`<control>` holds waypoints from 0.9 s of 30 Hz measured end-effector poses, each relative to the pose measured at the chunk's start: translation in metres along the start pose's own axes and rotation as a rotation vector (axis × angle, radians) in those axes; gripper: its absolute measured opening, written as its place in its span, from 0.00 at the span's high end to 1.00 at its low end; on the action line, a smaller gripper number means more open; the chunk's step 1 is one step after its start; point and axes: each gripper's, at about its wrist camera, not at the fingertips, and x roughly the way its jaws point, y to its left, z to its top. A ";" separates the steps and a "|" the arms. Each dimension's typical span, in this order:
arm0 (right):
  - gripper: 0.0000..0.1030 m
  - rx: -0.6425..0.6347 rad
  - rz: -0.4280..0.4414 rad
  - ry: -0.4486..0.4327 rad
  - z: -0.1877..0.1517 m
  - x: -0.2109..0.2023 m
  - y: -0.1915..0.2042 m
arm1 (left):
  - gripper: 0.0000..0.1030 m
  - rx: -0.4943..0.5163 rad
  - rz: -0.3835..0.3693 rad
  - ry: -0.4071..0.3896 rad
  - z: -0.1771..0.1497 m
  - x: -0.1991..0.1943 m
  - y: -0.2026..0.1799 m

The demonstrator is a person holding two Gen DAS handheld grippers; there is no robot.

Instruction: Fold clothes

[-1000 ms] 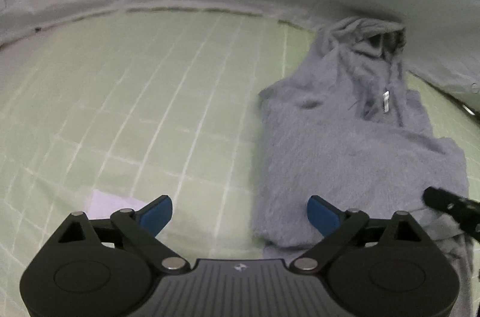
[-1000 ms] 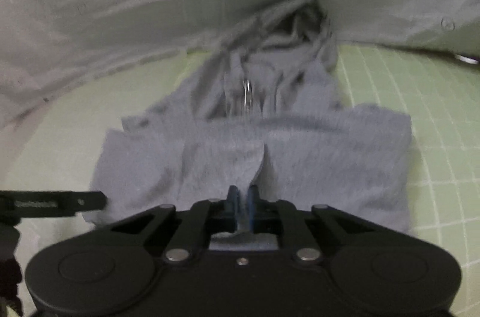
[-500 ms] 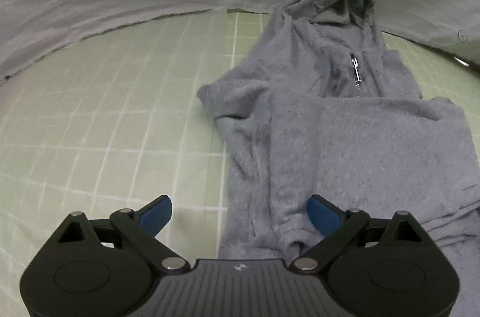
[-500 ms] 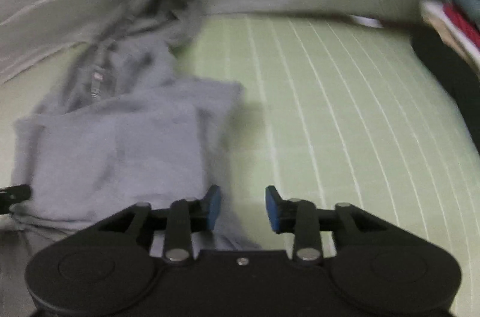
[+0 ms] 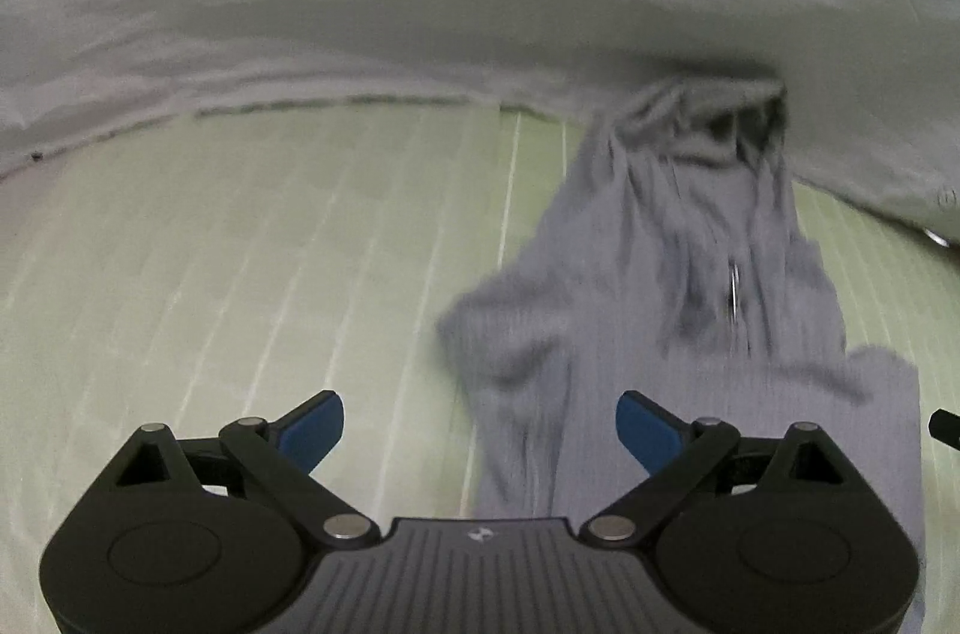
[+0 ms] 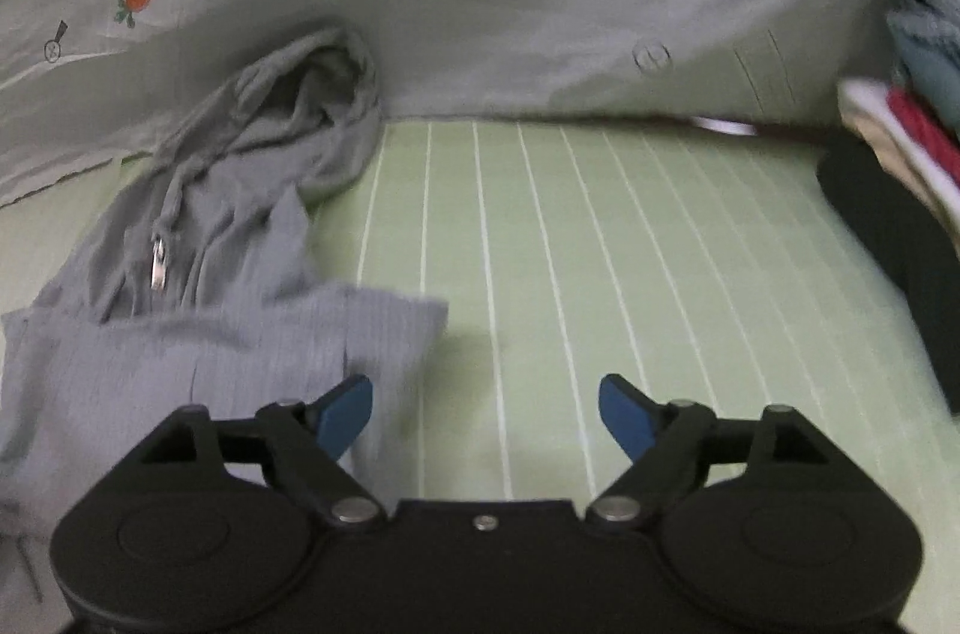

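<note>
A grey zip-up hoodie lies partly folded on the green striped sheet, its hood up against the pale quilt at the back. My left gripper hangs open over the hoodie's left edge, nothing pinched between its blue pads. In the right wrist view the hoodie lies to the left, its zipper pull showing. My right gripper has its jaws opening wide over bare sheet, just right of the folded hem, and holds nothing.
A pale quilt printed with carrots rises like a wall behind the sheet. A stack of folded clothes and a dark bundle sit at the right edge. The tip of the other gripper pokes in at the right.
My right gripper let go of the hoodie's grey cloth, opened wide and swung right onto bare sheet. My left gripper's view has swung across the hoodie and back leftward, jaws open throughout.
</note>
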 end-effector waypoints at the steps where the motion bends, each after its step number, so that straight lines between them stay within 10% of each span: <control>1: 0.17 -0.006 0.005 -0.005 0.007 0.005 0.001 | 0.06 0.005 0.002 -0.006 0.006 0.003 -0.003; 17: 0.14 -0.061 0.087 -0.056 0.116 0.149 0.066 | 0.06 0.180 -0.051 -0.015 0.101 0.134 -0.099; 27: 0.11 -0.123 0.093 -0.057 0.127 0.182 0.095 | 0.02 0.268 0.143 -0.115 0.102 0.155 -0.101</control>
